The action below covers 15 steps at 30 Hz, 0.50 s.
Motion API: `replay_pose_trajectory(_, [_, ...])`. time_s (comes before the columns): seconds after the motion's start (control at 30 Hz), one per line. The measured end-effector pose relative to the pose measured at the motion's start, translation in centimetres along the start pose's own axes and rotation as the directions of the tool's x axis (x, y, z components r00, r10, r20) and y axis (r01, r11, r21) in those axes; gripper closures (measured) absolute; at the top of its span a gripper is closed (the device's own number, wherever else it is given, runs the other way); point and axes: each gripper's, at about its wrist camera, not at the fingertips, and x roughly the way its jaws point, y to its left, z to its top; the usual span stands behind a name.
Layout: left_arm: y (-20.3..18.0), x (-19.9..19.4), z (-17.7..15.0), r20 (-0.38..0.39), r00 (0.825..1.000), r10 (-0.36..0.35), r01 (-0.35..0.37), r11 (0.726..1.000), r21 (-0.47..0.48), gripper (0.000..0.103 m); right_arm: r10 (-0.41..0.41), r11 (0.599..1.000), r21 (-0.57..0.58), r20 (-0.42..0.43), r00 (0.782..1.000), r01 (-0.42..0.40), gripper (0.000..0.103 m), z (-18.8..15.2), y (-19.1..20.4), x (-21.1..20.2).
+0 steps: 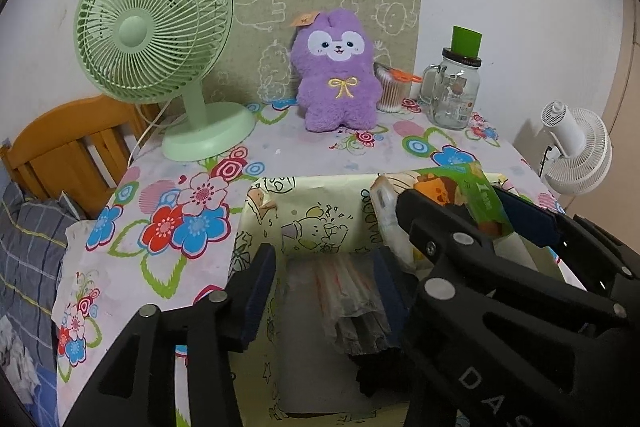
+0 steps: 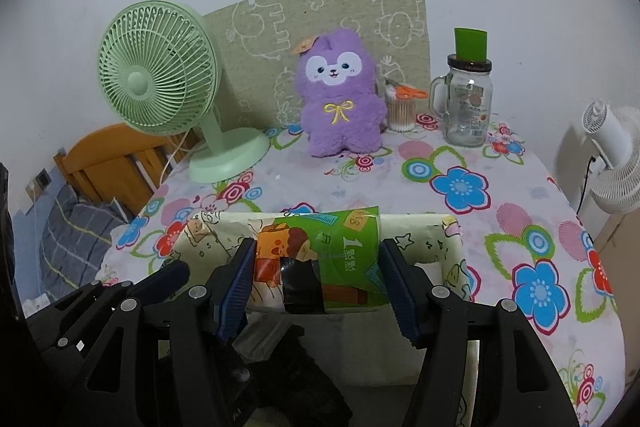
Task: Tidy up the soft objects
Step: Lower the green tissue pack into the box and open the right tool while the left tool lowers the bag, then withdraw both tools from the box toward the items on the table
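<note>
A green tissue pack hangs over the far wall of a cream cartoon-print box, with my right gripper shut on it, blue pads against both its sides. In the left wrist view the same pack shows at the right, over the box. My left gripper stands open inside the box, its pads on either side of a clear-wrapped dark bundle lying on the bottom and not pressing on it. A purple plush animal sits upright at the back of the table.
A green desk fan stands back left. A glass jar with a green cap and a swab tub with orange scissors stand back right. A white fan sits beyond the right edge, a wooden headboard and bedding at left.
</note>
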Motion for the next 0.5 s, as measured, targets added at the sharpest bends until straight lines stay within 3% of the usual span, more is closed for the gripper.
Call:
replay_pose_trajectory(0.07, [0.0,-0.1,0.0,0.002,1.000,-0.020,0.020,1.000,0.000,0.040,0.017,1.000,0.002,-0.005,1.000,-0.017,0.022,0.0,0.0,0.1])
replay_pose_trajectory(0.17, [0.0,-0.6,0.0,0.021,1.000,-0.015,0.015,1.000,0.004,0.031,0.022,1.000,0.009,0.000,1.000,-0.022,0.013,0.0,0.0,-0.1])
replay_pose_trajectory(0.5, [-0.6,-2.3,-0.2,0.031,0.999,-0.018,0.017,0.999,0.027,0.024,0.021,0.999,0.027,-0.010,1.000,-0.021,0.010,-0.2,0.0,-1.6])
